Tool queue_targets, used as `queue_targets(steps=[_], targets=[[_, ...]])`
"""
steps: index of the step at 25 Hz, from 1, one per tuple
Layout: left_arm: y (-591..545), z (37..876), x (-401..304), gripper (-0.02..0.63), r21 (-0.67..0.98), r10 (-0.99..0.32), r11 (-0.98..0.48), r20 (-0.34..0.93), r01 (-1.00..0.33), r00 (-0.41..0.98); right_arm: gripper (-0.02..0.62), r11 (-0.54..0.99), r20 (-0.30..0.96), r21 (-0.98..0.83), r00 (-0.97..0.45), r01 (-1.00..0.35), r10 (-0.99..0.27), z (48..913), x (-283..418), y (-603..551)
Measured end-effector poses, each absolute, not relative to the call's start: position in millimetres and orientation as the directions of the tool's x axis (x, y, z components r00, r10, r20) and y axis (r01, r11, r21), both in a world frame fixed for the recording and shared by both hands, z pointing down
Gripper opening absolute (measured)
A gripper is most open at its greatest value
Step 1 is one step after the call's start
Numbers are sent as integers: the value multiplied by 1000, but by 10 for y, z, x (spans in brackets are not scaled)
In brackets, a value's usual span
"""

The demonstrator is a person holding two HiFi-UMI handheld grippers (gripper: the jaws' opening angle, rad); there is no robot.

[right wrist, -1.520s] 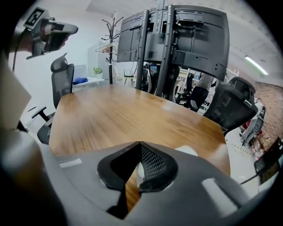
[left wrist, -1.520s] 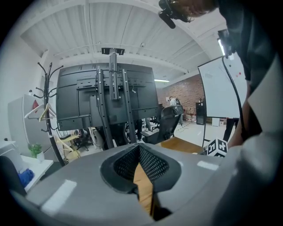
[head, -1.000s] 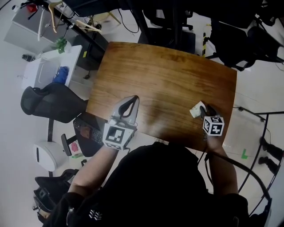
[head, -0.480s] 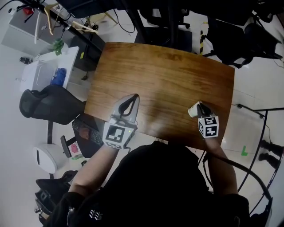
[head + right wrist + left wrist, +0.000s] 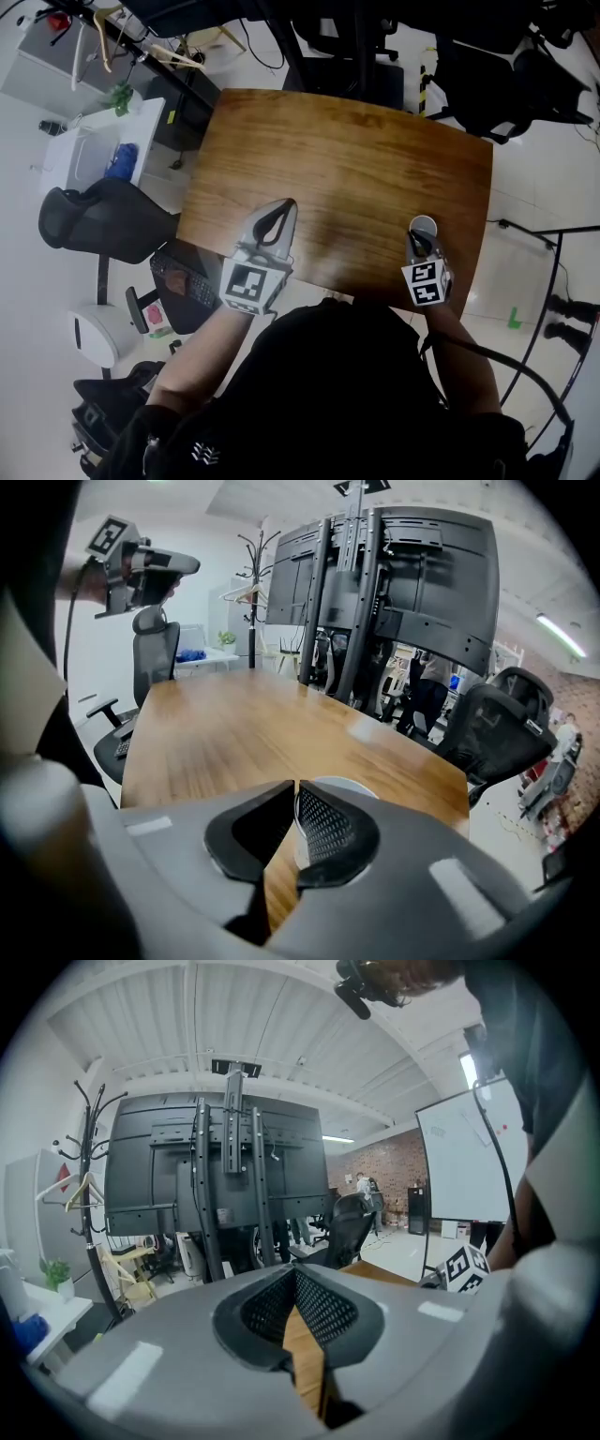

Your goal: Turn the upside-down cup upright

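A white paper cup (image 5: pixel 423 226) stands mouth-up near the right front corner of the wooden table (image 5: pixel 337 178). My right gripper (image 5: pixel 419 246) comes at it from the near side. Its jaws have just been closing and now pinch the cup's near wall. In the right gripper view the cup's rim (image 5: pixel 342 786) shows just behind the nearly touching tips of the right gripper (image 5: pixel 293 785). My left gripper (image 5: pixel 277 220) hovers over the table's near left edge, shut, with nothing between its jaws. The left gripper (image 5: pixel 294 1269) shows only table wood below its tips.
A black office chair (image 5: pixel 103 216) and a white side table (image 5: pixel 103 141) stand left of the table. More black chairs (image 5: pixel 506 84) are beyond its far right corner. A tall black monitor stand (image 5: pixel 394 583) and a coat rack (image 5: pixel 255 583) rise past the far end.
The cup went from lying tilted beside the right gripper to standing with its mouth up. The right gripper swung left and rolled with it. The left gripper stayed put.
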State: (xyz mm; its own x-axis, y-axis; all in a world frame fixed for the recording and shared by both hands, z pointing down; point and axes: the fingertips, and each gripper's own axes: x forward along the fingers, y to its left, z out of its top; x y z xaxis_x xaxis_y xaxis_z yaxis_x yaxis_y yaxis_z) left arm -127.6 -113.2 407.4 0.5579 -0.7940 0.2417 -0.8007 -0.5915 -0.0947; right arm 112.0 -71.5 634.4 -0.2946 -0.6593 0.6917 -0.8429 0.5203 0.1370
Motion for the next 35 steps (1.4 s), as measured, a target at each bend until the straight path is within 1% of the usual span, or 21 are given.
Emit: queue_targets(steps=[6, 8, 12, 18, 22, 24, 25, 29, 35], targets=[[-1098, 4072, -1312, 0, -98, -787, -600, 246, -794, 565, 23, 507, 694, 125, -290, -853, -659, 6384, 1054, -586], [-1092, 4068, -1298, 0, -98, -784, -605, 245, -790, 570, 48, 493, 688, 114, -290, -862, -666, 6382, 1073, -562], [-1070, 4081, -1278, 0, -97, -771, -623, 247, -776, 588, 66, 449, 657, 109, -275, -887, -702, 6291, 1143, -555], [-1070, 4208, -1200, 0, -69, -742, -654, 251, -753, 621, 66, 383, 591, 121, -244, -916, -769, 6015, 1242, -459], [-1080, 4304, -946, 0, -39, -703, -697, 235, -716, 671, 59, 370, 538, 148, -239, -917, -808, 5745, 1346, -326], [-1082, 4371, -804, 0, -26, -681, -719, 230, -695, 696, 14, 354, 515, 133, -241, -926, -823, 5607, 1404, -267], [-1081, 4419, -738, 0, -22, -670, -728, 233, -685, 705, 3, 338, 510, 103, -242, -935, -825, 5569, 1439, -234], [-1034, 4565, -485, 0, 6, -632, -757, 247, -653, 735, 2, 260, 549, -28, -232, -965, -803, 5625, 1602, -77], [-958, 4598, -293, 0, 2, -598, -784, 262, -620, 757, 2, 215, 557, -49, -205, -976, -805, 5644, 1760, -3]])
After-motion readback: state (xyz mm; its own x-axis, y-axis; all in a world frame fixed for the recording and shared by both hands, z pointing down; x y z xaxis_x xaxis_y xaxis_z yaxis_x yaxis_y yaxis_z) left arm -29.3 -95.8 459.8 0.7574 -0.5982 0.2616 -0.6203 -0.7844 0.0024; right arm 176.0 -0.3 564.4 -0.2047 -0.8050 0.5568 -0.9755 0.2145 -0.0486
